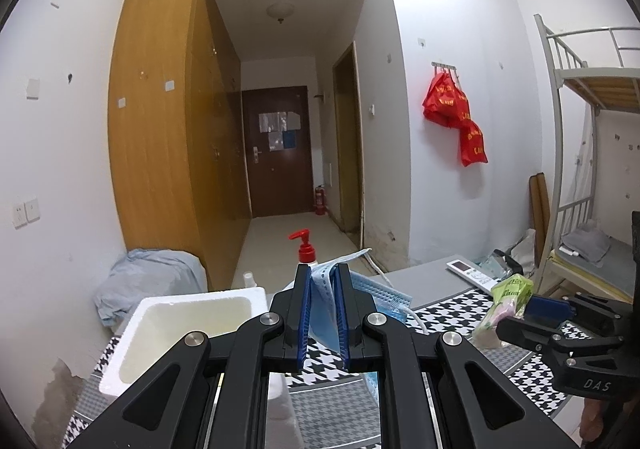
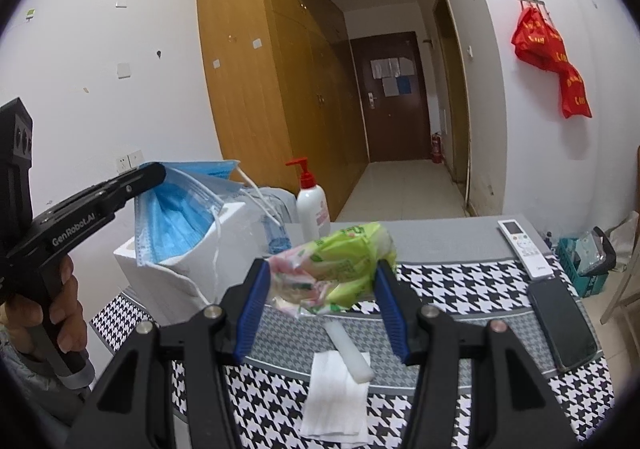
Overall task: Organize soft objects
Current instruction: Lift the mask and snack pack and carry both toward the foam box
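A blue face mask hangs from my left gripper, which is shut on it. In the right wrist view the mask dangles from the left gripper in front of a white foam box. That box lies just below and left of the left fingers, and its inside looks bare. My right gripper is shut on a green and pink tissue pack, held above the houndstooth cloth. The left wrist view shows that pack at the right.
On the cloth lie a white paper tissue, a white stick, a dark phone and a white remote. A red-pump bottle stands behind the box. A person's hand holds the left gripper's handle.
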A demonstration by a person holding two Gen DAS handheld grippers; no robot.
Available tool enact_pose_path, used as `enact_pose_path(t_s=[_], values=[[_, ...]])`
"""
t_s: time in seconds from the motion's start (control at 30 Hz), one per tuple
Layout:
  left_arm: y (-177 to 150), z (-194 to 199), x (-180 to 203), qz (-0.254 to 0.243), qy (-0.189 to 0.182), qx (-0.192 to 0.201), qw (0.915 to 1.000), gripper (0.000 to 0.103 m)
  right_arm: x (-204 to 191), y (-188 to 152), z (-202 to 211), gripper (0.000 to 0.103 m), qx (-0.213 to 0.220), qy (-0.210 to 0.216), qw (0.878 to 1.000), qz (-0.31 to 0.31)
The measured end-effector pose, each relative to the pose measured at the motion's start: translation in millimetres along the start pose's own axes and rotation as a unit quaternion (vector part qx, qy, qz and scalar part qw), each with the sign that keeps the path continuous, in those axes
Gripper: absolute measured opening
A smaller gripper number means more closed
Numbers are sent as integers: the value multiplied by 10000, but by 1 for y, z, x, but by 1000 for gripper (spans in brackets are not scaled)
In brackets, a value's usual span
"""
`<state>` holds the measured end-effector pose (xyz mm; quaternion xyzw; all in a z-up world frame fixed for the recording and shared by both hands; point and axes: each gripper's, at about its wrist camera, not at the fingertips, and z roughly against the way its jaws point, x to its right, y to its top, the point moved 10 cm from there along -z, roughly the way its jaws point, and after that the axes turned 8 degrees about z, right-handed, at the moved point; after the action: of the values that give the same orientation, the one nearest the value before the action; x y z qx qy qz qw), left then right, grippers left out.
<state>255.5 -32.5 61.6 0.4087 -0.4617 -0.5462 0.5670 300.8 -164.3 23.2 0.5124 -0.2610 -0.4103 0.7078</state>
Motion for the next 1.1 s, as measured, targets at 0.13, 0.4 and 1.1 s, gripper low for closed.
enact_pose_path(t_s=[0.13,0.4,1.1], values=[[2,0,-10,51,26,25,10000,13,-8,4,-2,58,38,8,10000,44],[7,7,-28,93,78,145,9998,13,-24,11,-8,58,100,61,9998,141],[15,2,-86,400,468,230,9978,13,-62,30,-28,58,142,290,9989,351]])
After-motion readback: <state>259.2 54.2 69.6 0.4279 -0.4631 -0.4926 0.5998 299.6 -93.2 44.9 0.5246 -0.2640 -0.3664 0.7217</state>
